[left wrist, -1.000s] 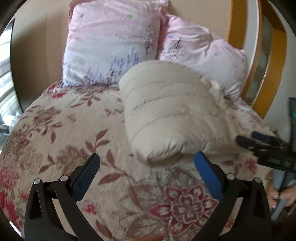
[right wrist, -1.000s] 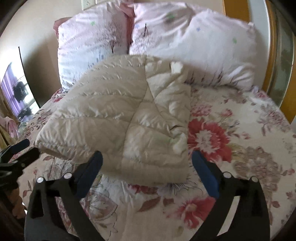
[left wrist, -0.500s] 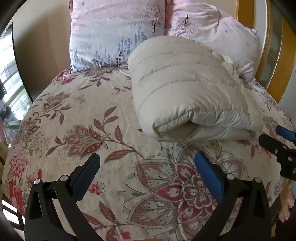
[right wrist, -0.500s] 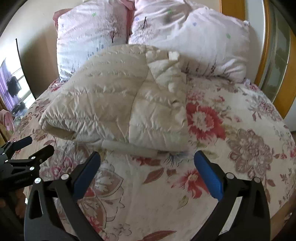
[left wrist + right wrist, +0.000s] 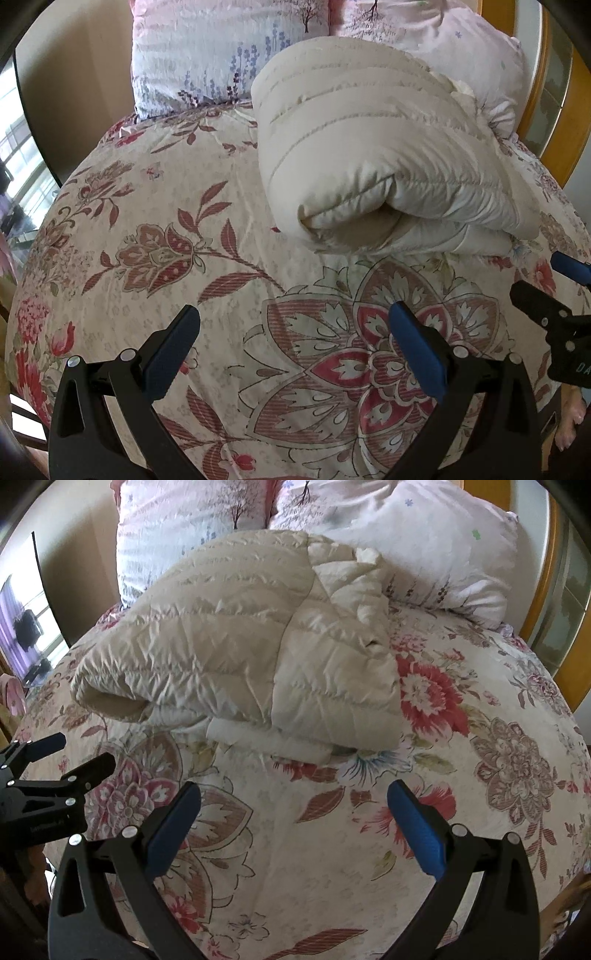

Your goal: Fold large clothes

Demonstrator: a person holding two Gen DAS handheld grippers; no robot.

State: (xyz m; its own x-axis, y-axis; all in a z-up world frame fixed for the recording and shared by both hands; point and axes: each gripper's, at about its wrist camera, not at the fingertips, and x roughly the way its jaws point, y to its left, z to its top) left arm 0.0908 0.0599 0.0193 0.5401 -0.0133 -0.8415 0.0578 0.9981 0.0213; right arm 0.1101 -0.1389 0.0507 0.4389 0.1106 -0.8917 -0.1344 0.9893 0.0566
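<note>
A cream quilted down jacket [image 5: 373,147] [image 5: 236,642] lies folded into a thick bundle on the flowered bed, its far end against the pillows. In the left wrist view my left gripper [image 5: 293,317] hovers open above the quilt, well short of the bundle's near fold, with nothing between its blue pads. My right gripper [image 5: 293,797] is likewise open and empty, back from the jacket's near edge. Each gripper shows at the side of the other's view: the right one [image 5: 546,280] at the right edge, the left one [image 5: 70,753] at the left edge.
The flowered quilt [image 5: 184,258] [image 5: 480,760] covers the whole bed. Two pink pillows [image 5: 221,48] [image 5: 424,542] lean at the head. A wooden frame [image 5: 569,122] stands on the right, and a window [image 5: 26,627] lies to the left. A person's hand [image 5: 572,417] shows at lower right.
Both grippers have drawn back from the jacket toward the foot of the bed, staying open. The folded bundle lies still.
</note>
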